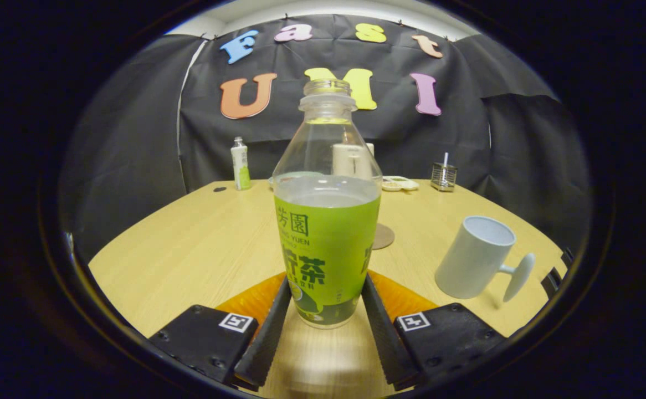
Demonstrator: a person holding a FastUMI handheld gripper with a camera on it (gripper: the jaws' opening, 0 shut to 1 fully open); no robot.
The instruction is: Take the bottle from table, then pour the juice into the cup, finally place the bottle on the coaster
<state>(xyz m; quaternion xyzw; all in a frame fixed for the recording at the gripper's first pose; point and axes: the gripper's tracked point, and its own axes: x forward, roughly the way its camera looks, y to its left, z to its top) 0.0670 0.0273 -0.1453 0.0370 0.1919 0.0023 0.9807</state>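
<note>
Gripper (326, 310): clamping the bottle's lower body, both fingers pressing its sides.
Bottle (327, 221): standing upright on the desk (190, 249), uncapped, sitting between the fingers.
Cup (478, 257): resting right of the bottle, tilted, handle pointing right.
Coaster (383, 236): lying just behind the bottle, partly hidden.

A pale wooden counter (190, 244) stands before a black cloth wall (134, 149), with a white ceiling strip (323, 8) above.

Printed characters on bottle (326, 233) label
</note>
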